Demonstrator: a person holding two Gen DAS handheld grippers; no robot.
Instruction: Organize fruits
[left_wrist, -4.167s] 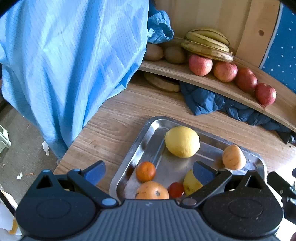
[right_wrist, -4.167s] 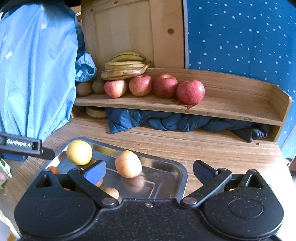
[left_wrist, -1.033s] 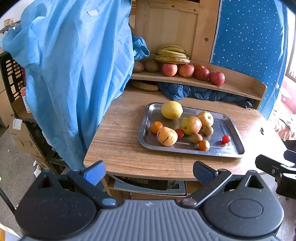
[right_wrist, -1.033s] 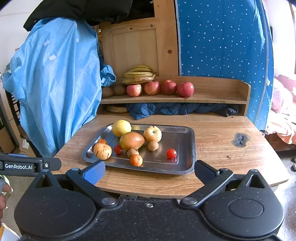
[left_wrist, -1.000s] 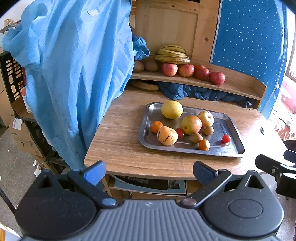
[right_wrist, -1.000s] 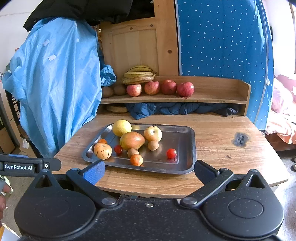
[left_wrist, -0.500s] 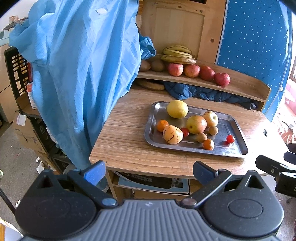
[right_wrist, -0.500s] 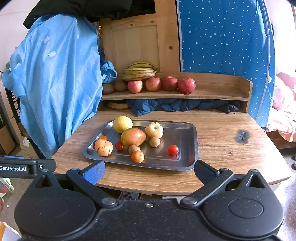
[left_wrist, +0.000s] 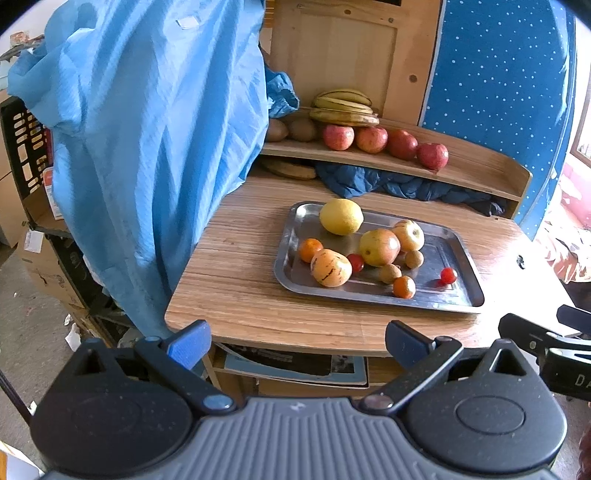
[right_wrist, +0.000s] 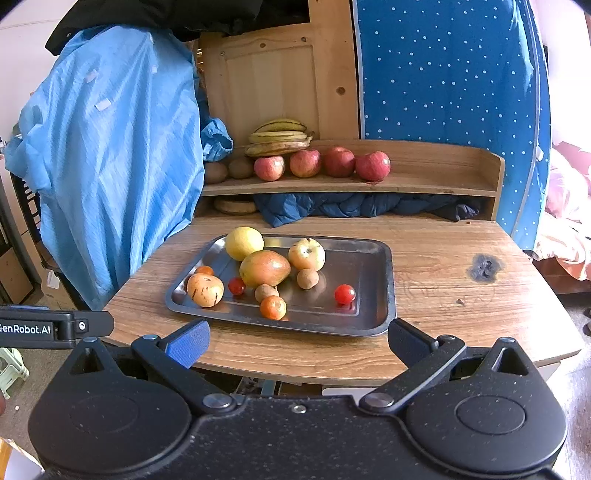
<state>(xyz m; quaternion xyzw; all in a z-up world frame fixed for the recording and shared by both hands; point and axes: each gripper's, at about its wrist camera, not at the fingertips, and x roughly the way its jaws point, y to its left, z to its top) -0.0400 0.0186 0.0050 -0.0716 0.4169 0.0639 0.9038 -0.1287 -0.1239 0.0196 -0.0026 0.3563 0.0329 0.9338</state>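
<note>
A steel tray (left_wrist: 454, 295) (right_wrist: 373, 258) on the wooden table holds a lemon (left_wrist: 340, 216) (right_wrist: 244, 243), a mango (left_wrist: 379, 247) (right_wrist: 264, 268), a pale apple (left_wrist: 408, 235) (right_wrist: 306, 253), a striped orange melon (left_wrist: 330, 267) (right_wrist: 205, 290), small oranges, cherry tomatoes (right_wrist: 345, 294) and small brown fruits. Red apples (left_wrist: 371, 139) (right_wrist: 339, 161), bananas (left_wrist: 344, 108) (right_wrist: 279, 139) and kiwis lie on the back shelf. My left gripper (left_wrist: 295, 341) and right gripper (right_wrist: 297, 341) are open and empty, held before the table's front edge.
A blue garment (left_wrist: 147, 147) (right_wrist: 110, 166) hangs at the table's left. Dark blue cloth (right_wrist: 354, 206) fills the space under the shelf. A dark burn mark (right_wrist: 484, 266) is on the table's right. A black crate (left_wrist: 22, 147) stands at far left.
Both grippers pulled far back from the tray over the last seconds. In the last half second both moved slightly closer to the table again. Both stayed open.
</note>
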